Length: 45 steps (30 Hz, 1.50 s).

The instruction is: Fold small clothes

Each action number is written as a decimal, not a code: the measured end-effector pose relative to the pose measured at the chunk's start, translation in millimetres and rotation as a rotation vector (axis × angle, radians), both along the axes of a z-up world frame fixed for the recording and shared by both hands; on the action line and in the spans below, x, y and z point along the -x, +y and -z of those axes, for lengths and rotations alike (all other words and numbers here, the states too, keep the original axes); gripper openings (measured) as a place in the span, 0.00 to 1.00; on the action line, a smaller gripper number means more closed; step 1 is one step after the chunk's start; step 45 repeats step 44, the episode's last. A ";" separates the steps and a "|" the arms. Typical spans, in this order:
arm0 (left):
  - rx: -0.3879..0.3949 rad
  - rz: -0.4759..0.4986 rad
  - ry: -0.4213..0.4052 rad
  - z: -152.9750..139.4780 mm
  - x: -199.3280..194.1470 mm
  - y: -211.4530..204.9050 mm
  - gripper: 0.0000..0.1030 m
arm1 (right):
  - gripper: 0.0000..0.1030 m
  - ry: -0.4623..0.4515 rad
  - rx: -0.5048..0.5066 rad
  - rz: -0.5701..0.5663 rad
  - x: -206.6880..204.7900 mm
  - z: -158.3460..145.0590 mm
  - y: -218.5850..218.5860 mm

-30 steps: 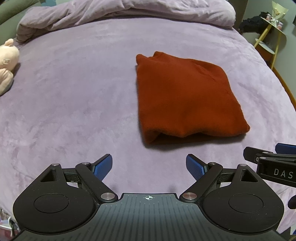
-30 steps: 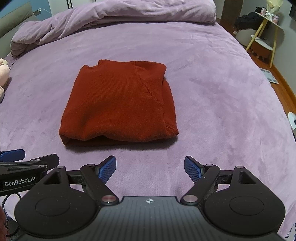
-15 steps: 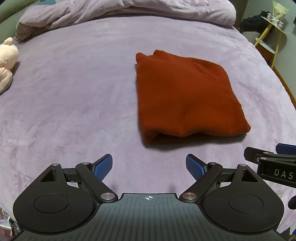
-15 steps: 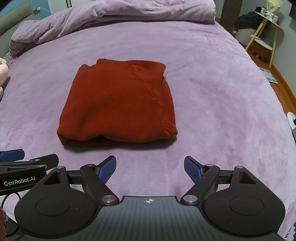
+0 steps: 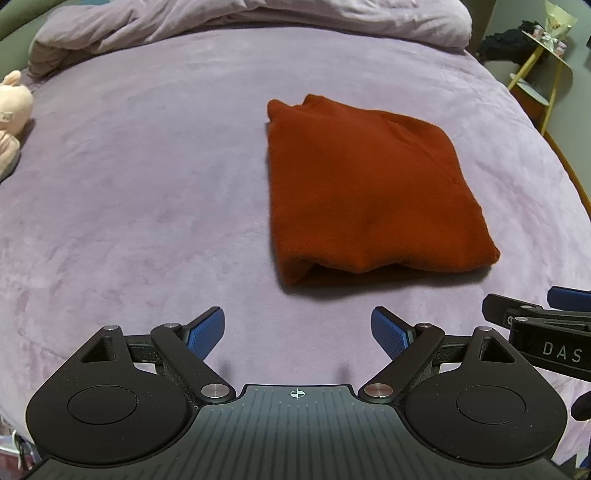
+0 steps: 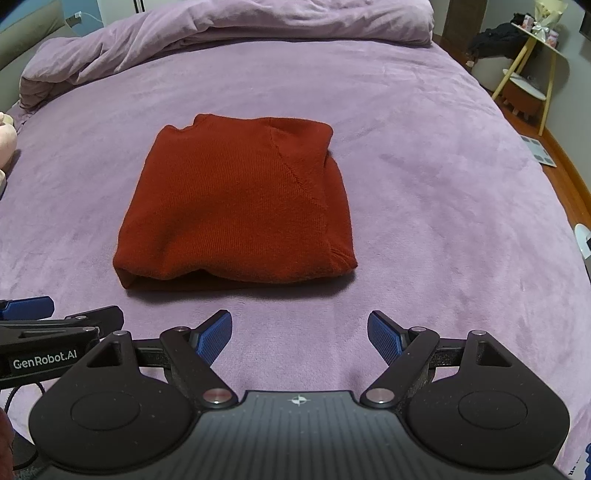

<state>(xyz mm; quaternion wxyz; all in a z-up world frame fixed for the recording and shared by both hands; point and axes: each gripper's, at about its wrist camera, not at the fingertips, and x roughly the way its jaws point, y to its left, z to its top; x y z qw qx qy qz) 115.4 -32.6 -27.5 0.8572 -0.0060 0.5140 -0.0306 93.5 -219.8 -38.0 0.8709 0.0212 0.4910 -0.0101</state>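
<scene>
A rust-red sweater (image 6: 236, 206) lies folded into a neat rectangle near the middle of the bed (image 6: 424, 177), flat on the purple plush blanket, with its thick folded edge facing the cameras and casting a thin shadow on the blanket. The left tool (image 5: 297, 330) and the right tool (image 6: 299, 332) hang side by side just short of that near edge, each with its blue-padded fingers spread wide apart, holding nothing and not touching the cloth. A bunched purple duvet (image 6: 240, 26) lies along the far end of the bed, a pink stuffed toy (image 5: 13, 110) sits at the left edge, and a yellow-legged side stand (image 6: 532, 62) is off to the right.
</scene>
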 end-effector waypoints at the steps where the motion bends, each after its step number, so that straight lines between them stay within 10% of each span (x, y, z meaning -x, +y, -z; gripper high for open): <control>1: 0.003 -0.002 0.001 0.1 -0.4 0.1 0.88 | 0.79 0.000 0.000 0.000 -0.3 0.2 0.0; 45: -0.037 0.056 -0.056 -12.3 17.7 -5.7 0.84 | 0.79 -0.025 0.033 0.014 13.4 -10.1 8.6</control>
